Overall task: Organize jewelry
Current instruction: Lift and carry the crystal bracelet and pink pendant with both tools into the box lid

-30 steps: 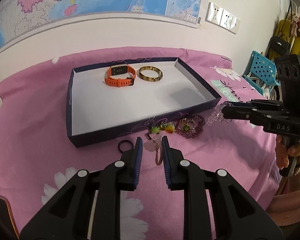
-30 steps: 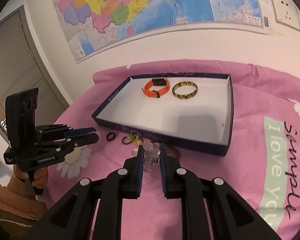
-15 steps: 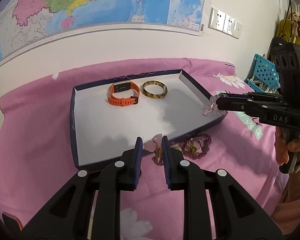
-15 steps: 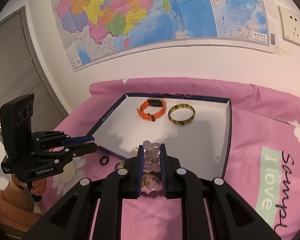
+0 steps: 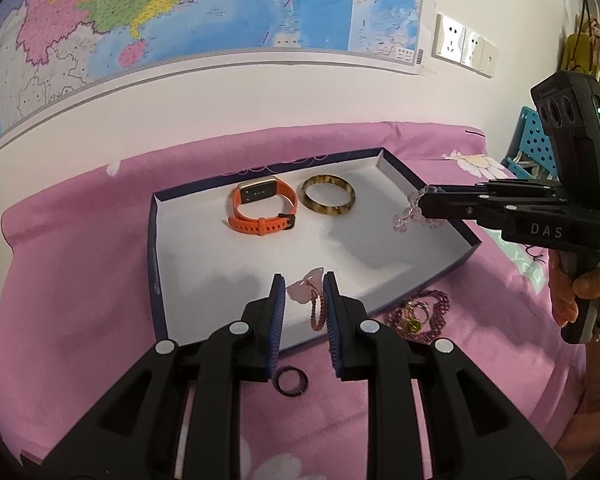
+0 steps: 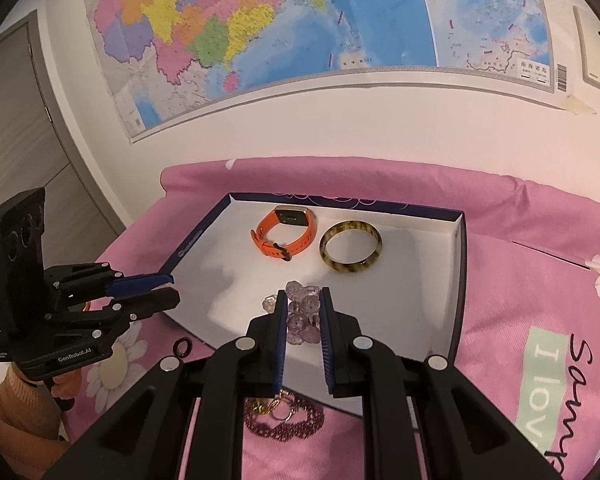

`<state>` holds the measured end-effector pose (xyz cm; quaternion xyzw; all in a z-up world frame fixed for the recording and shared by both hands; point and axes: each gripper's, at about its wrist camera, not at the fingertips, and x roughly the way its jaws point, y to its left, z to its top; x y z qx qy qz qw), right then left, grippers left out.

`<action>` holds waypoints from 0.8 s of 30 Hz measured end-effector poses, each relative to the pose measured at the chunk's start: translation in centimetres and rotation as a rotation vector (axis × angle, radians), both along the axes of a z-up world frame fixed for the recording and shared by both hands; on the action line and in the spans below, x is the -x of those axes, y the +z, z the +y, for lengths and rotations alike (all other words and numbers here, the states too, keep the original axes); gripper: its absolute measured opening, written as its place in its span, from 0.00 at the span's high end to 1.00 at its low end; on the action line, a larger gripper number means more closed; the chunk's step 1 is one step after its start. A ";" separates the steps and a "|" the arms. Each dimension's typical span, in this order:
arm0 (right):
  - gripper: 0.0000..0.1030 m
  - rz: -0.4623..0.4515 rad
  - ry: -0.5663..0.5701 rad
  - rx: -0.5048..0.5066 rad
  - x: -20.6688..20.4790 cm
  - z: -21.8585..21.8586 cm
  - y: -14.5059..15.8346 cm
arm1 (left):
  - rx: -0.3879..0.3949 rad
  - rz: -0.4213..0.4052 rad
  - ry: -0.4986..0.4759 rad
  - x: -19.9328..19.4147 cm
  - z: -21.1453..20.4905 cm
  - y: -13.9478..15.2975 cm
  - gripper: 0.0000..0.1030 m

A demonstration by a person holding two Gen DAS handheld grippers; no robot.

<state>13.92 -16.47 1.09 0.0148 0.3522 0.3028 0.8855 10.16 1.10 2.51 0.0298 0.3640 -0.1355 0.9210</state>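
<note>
A dark blue box [image 5: 153,264] with a white floor holds an orange watch [image 5: 262,204] and a tortoiseshell bangle [image 5: 329,199]; the box [image 6: 459,280], watch [image 6: 284,236] and bangle [image 6: 350,245] also show in the right wrist view. My left gripper [image 5: 303,298] is shut on a pink hair tie with a charm [image 5: 314,300], held over the box's near edge. My right gripper [image 6: 303,312] is shut on a clear crystal bead bracelet [image 6: 300,320], held above the box's right part; the bracelet also shows in the left wrist view [image 5: 410,212].
On the pink cloth before the box lie a dark red bead bracelet with rings [image 5: 420,316] and a black ring [image 5: 291,381]. A map and sockets [image 5: 464,46] hang on the wall behind. A blue crate [image 5: 530,148] stands at the far right.
Both grippers have lifted their pieces off the cloth and moved forward over the box. The crystal bracelet now hangs above the box's right side.
</note>
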 end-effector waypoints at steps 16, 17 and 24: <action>0.87 0.042 -0.007 0.013 -3.3 1.4 -1.1 | -0.021 0.049 0.031 -4.3 0.1 -1.3 0.81; 0.87 0.042 -0.007 0.020 -3.5 1.5 -1.1 | -0.022 0.054 0.032 -4.5 0.1 -1.4 0.81; 0.87 0.057 -0.005 0.033 -4.6 2.2 -1.9 | -0.022 0.082 0.042 -5.7 0.1 -1.9 0.81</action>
